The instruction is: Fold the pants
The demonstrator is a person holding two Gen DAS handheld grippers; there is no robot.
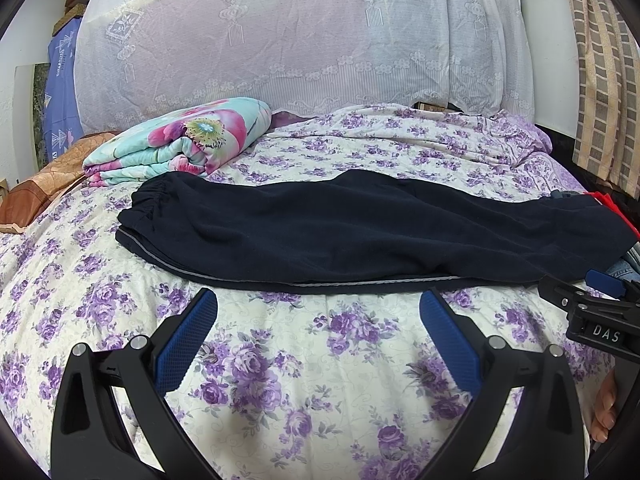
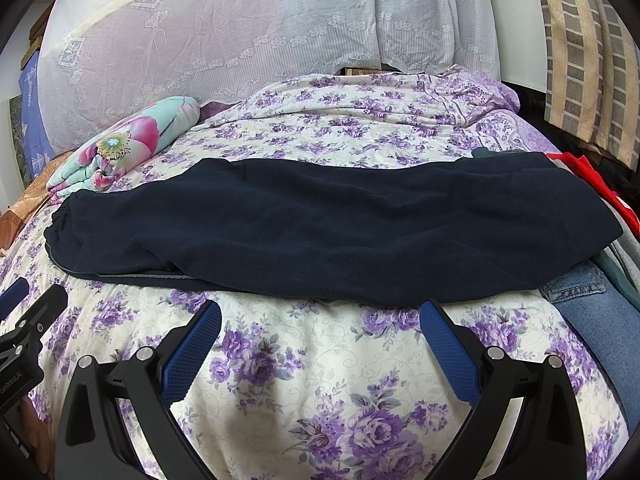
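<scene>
Across the flowered bed point(image 1: 280, 380) the dark pants point(image 1: 340, 232) lie lengthwise, left to right, just ahead of both tools, left tool point(image 1: 318, 344) and right tool point(image 2: 320, 350), each spread apart and empty.

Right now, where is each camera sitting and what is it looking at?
Left wrist: sits on the left gripper, looking across the bed at the pants; its own open fingers show, plus the right gripper and fingertips at the right edge.
Right wrist: sits on the right gripper, facing the same way, pants closer; its own open fingers show, the left gripper at the left edge.
Both share: pants, bed, folded quilt, lace curtain.
</scene>
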